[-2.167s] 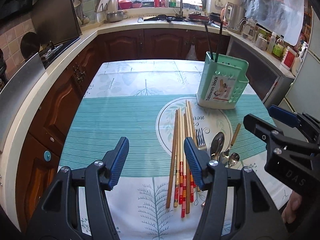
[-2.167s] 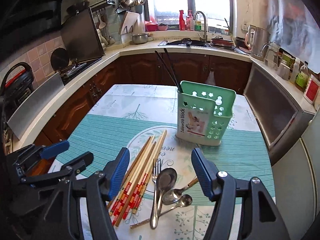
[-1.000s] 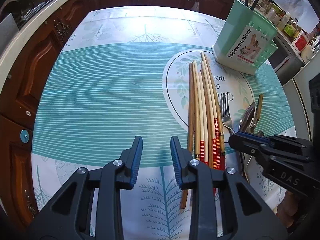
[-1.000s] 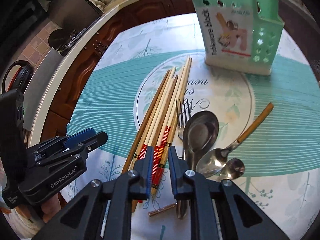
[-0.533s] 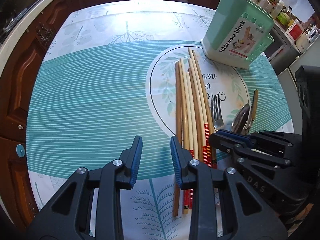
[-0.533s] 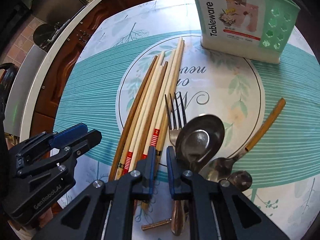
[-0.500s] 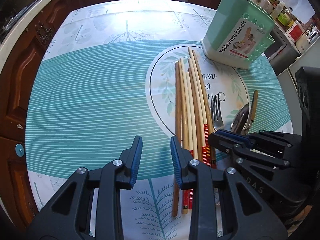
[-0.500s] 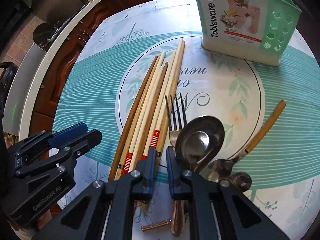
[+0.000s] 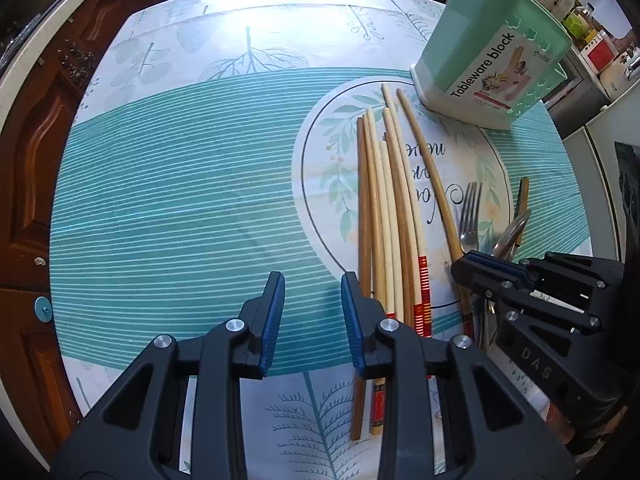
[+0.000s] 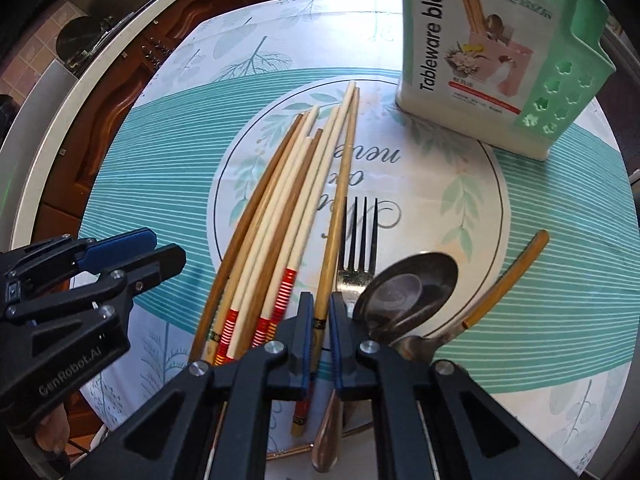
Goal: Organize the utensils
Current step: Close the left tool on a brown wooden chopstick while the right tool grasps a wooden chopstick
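Since half a second ago one brown chopstick (image 10: 338,216) has swung its tip clear of the bundle, and the right gripper (image 10: 319,336) has narrowed onto its lower end.

The tablecloth (image 9: 180,200) fills both views, with the mint-green tableware block (image 9: 486,56) upright at its far right; only the left wrist view shows dark sticks poking out of the block's top. The remaining chopsticks (image 9: 384,216) lie side by side in the printed circle, near the block. The right wrist view alone gives the fork (image 10: 358,236), the large spoon (image 10: 408,284) and the yellow-handled spoon (image 10: 504,280) in full; from the left they are mostly hidden behind the right gripper.

The right gripper's jaws are closing, with the separated chopstick between the pads; whether they already press it I cannot tell. The left gripper (image 9: 312,316) hangs narrowly parted over bare cloth just left of the bundle, holding nothing.
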Available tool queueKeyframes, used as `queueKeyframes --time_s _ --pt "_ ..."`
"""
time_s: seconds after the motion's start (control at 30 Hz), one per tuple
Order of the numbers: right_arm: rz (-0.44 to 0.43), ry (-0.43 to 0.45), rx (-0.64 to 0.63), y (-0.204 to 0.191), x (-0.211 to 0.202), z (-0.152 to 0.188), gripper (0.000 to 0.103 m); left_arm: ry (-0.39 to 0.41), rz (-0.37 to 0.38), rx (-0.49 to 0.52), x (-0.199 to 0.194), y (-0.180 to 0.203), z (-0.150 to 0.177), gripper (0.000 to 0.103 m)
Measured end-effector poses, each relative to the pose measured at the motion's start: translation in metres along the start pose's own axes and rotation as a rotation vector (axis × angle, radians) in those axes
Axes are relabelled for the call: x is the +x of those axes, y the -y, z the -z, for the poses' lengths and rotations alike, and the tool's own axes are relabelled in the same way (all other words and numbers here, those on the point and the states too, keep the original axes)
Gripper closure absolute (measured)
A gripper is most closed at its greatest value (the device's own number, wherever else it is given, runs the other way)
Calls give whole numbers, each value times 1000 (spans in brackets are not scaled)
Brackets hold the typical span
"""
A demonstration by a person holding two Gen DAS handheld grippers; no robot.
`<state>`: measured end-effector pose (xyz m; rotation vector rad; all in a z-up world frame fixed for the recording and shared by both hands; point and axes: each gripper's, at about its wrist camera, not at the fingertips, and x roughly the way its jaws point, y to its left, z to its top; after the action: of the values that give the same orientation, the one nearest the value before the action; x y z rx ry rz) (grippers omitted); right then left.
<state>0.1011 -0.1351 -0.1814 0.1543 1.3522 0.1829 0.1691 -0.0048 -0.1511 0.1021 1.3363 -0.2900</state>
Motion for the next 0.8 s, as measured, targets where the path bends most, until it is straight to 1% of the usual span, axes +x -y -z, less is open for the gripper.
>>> queueKeyframes --time_s 0.1,0.23,0.37,0.5,0.57,0.7,0.8 --pt "-7 -8 25 11 -1 -2 97 -23 13 9 5 3 -4 77" --pt "-42 -32 54 20 -3 -3 97 -49 16 36 8 11 -11 77" --pt "-78 -50 79 26 -2 -6 97 -68 -5 62 10 19 -16 77" --pt "-75 -54 79 26 -3 -5 97 -98 -29 82 17 25 -19 77" --pt "-76 -56 79 25 -4 -4 97 -115 -40 87 21 27 -20 80" --pt "-85 -53 85 25 -4 -5 97 -121 -82 114 23 33 -24 82" --pt "-95 -50 94 28 -7 -4 97 -145 -85 107 22 33 -28 83"
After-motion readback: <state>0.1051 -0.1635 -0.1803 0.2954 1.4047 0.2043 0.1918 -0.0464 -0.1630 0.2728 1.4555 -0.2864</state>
